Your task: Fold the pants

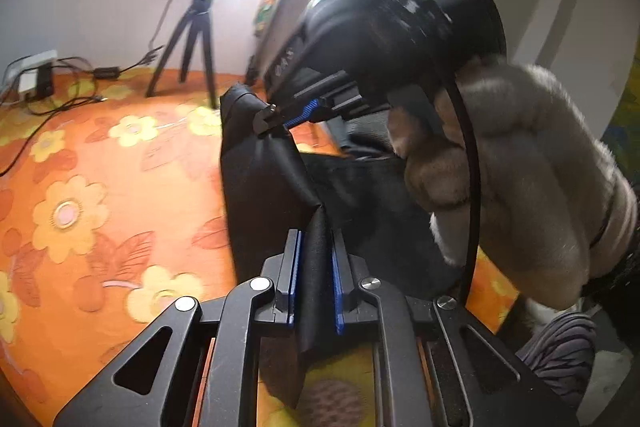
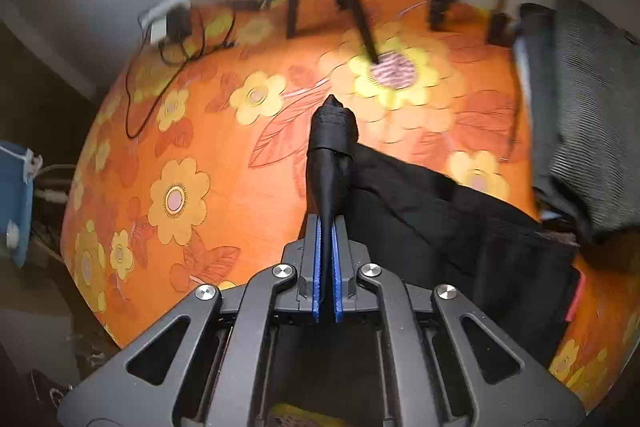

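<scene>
The left gripper (image 1: 316, 247) is pinched on a fold of the black pants (image 1: 280, 183), which rise taut ahead of its tips to the right gripper (image 1: 266, 123), itself clamped on another bunch of the same cloth just beyond. In the right wrist view, the right gripper (image 2: 328, 227) nips a gathered cuff end between its blue pads (image 2: 317, 267), with the pants (image 2: 460, 227) trailing off to its right over the orange flowered cover (image 2: 180, 147). A gloved hand (image 1: 520, 167) grips the right tool; a tripod (image 1: 192, 43) stands well beyond both.

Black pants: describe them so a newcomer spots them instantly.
Start at the orange flowered cover. The only black cloth spread on it is the black pants, pinched in the left gripper and right gripper. The nearby dark ribbed bundle lies untouched.
</scene>
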{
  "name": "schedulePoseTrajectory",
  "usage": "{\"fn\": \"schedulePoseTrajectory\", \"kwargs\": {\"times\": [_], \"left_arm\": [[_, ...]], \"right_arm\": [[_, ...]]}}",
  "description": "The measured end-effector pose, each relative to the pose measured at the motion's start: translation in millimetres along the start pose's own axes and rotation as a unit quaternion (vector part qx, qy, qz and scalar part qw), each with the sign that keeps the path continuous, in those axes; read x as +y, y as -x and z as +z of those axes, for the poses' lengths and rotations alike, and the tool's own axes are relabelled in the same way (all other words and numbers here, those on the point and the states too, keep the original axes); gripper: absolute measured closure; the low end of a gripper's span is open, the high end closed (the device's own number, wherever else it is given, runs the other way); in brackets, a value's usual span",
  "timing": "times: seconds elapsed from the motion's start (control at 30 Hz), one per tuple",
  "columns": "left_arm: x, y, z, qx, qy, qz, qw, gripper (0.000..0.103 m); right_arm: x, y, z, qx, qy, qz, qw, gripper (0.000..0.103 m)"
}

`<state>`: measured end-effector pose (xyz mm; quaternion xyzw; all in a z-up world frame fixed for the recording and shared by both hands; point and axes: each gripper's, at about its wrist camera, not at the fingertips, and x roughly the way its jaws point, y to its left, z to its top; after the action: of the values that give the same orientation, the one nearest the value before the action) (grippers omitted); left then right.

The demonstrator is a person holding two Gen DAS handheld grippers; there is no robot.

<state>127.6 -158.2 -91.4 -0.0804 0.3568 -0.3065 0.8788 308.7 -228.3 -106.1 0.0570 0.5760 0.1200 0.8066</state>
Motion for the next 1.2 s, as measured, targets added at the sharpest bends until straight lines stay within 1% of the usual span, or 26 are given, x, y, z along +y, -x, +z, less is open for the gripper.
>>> {"fn": "schedulePoseTrajectory", "kwargs": {"times": [0.13,0.23,0.33,0.5,0.6,0.73,0.83,0.93,1.0,1.03,1.1,1.13,1.17,1.2], "left_arm": [[-27,-1,3,-0.008,-0.008,-0.033,0.9994,0.093],[-51,-12,2,-0.008,-0.02,-0.057,0.9981,0.093],[-80,-32,0,0.002,-0.026,-0.085,0.996,0.093],[-115,-67,-5,0.025,-0.036,-0.112,0.9928,0.093],[-131,-93,-9,0.045,-0.041,-0.121,0.9908,0.093],[-144,-121,-14,0.068,-0.053,-0.118,0.9893,0.093],[-149,-137,-17,0.084,-0.05,-0.114,0.9886,0.093],[-146,-149,-16,0.096,-0.041,-0.116,0.9877,0.093],[-148,-145,-18,0.102,-0.043,-0.116,0.9871,0.093],[-152,-144,-21,0.106,-0.044,-0.115,0.9867,0.089],[-155,-142,-20,0.116,-0.044,-0.116,0.9854,0.086],[-155,-140,-20,0.121,-0.046,-0.117,0.9847,0.083],[-157,-139,-21,0.123,-0.048,-0.117,0.9844,0.076],[-157,-137,-20,0.125,-0.049,-0.115,0.9842,0.071]], "right_arm": [[-31,29,-12,-0.027,-0.018,0.007,0.999,0.099],[-60,52,-24,-0.047,-0.033,0.008,0.998,0.099],[-90,69,-38,-0.066,-0.046,-0.003,0.997,0.099],[-145,84,-62,-0.087,-0.078,-0.019,0.993,0.099],[-181,82,-76,-0.087,-0.107,-0.023,0.99,0.099],[-216,67,-91,-0.079,-0.134,-0.033,0.987,0.099],[-232,55,-98,-0.074,-0.15,-0.033,0.985,0.099],[-240,45,-98,-0.066,-0.148,-0.034,0.986,0.099],[-244,41,-98,-0.064,-0.142,-0.034,0.987,0.099],[-246,38,-98,-0.064,-0.142,-0.033,0.987,0.099],[-247,33,-99,-0.06,-0.137,-0.029,0.988,0.098],[-248,32,-100,-0.06,-0.134,-0.029,0.989,0.096],[-252,33,-101,-0.061,-0.136,-0.029,0.988,0.089],[-255,36,-103,-0.065,-0.139,-0.034,0.988,0.085]]}}
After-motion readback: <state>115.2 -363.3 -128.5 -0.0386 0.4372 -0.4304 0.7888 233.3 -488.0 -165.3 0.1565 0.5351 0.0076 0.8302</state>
